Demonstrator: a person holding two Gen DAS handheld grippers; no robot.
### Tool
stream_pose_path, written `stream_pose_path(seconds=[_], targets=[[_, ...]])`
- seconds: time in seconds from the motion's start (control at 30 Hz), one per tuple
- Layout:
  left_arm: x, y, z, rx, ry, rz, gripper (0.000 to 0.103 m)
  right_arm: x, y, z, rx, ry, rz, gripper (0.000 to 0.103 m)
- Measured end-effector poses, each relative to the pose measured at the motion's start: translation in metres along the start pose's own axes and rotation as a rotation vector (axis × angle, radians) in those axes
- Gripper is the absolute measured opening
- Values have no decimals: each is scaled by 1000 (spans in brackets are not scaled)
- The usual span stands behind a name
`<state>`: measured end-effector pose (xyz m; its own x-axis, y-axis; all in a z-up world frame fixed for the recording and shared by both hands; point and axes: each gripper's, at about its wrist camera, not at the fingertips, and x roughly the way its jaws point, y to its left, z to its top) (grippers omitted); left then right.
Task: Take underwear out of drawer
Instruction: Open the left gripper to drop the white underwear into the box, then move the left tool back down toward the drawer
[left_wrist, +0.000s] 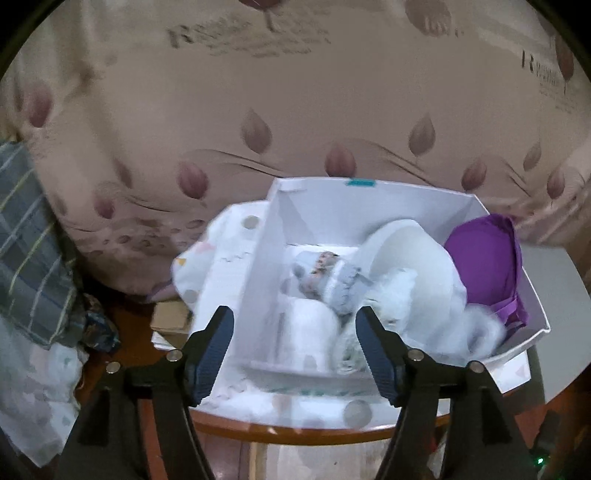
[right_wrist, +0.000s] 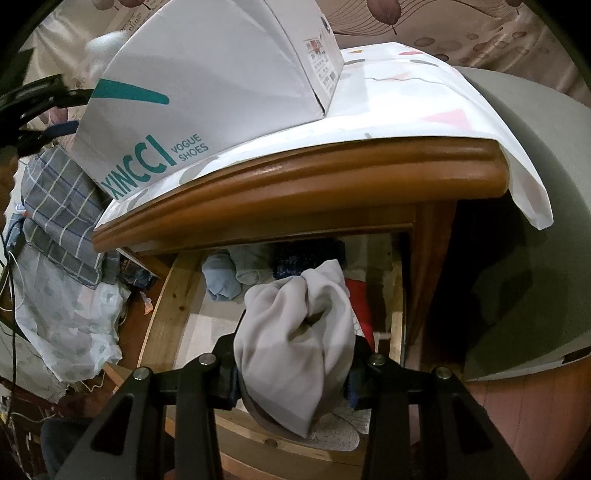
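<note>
While the left tool (left_wrist: 295, 349) is hovering, jaws apart, over a white box (left_wrist: 373, 206) (on the tabletop (right_wrist: 295, 177)), the right tool (right_wrist: 291, 373) is clamping grey underwear (right_wrist: 295, 332) above the drawer (right_wrist: 162, 317).

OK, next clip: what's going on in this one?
A person with a gripper in each hand is emptying a drawer. The right gripper is clamped on a bunched grey garment, above the open drawer. The left gripper is open and empty over a white box on the table, which already holds clothing, including a purple bra.
</note>
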<state>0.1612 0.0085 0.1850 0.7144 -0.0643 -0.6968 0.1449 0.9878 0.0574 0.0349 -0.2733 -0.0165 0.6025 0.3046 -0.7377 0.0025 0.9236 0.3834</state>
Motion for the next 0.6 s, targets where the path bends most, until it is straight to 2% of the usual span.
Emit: stream_pose_path(seconds=[0.07, 0.2, 0.37, 0.43, 0.53, 0.6], targets=[[-12, 6, -13, -4, -25, 37, 73, 0, 1, -2, -8, -4, -5, 40], [-22, 20, -48, -24, -40, 91, 76, 4, 4, -4, -21, 5, -19, 40], [-5, 37, -100, -81, 13, 160, 76, 7, 7, -4, -39, -1, -32, 40], [9, 40, -124, -106, 39, 162, 77, 6, 10, -6, -53, -8, -37, 40], [29, 40, -150, -103, 91, 188, 77, 3, 16, -9, -92, -37, -54, 40], [37, 40, -161, -98, 97, 207, 77, 0, 22, -11, -116, -63, -68, 40]])
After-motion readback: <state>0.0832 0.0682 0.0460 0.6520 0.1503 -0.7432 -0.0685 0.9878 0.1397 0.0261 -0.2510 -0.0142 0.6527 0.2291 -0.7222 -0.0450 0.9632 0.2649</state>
